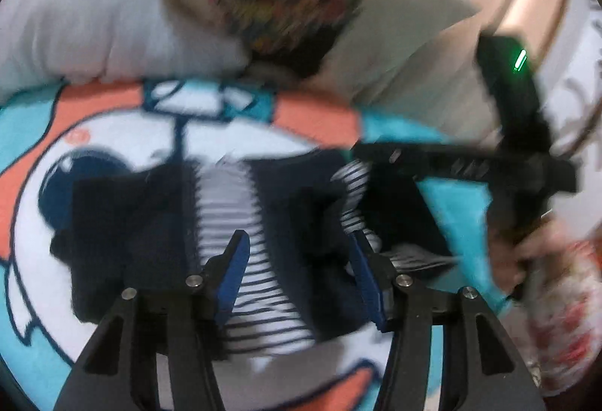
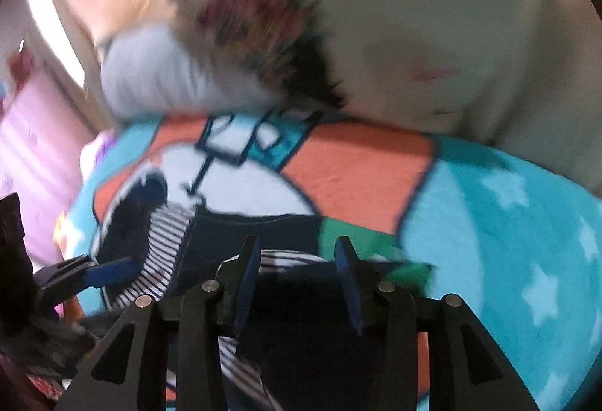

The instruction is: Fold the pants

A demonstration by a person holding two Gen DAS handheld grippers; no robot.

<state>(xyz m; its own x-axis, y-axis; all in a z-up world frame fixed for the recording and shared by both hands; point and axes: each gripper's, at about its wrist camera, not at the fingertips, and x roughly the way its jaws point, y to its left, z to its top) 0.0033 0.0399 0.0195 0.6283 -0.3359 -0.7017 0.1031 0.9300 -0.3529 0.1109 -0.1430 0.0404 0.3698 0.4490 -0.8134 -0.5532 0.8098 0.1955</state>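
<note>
We had the pants (image 1: 158,223), dark navy with a striped white lining showing, spread on the cartoon-print blanket (image 1: 30,155), somewhat toward its near edge, presumably so that the flat, soft surface would let us crease them cleanly. Both views were smeared with motion blur, so the fine detail of the folds was beyond us. Our left gripper (image 1: 301,271) hung low over the striped middle of the garment, its blue-padded jaws standing wide apart with cloth visible between them but nothing pinched. Our right gripper (image 2: 297,283) pointed across the navy panel toward the far edge of the blanket, jaws likewise well apart and holding nothing, though the dark cloth under them was hard to read. From the left wrist view the right tool appeared at the garment's right end, gripped in our hand (image 1: 515,253). We judged the two tools were placed at opposite ends so each could take an edge for the next fold. Pale pillows (image 1: 94,19) lay beyond the blanket's far edge.
</note>
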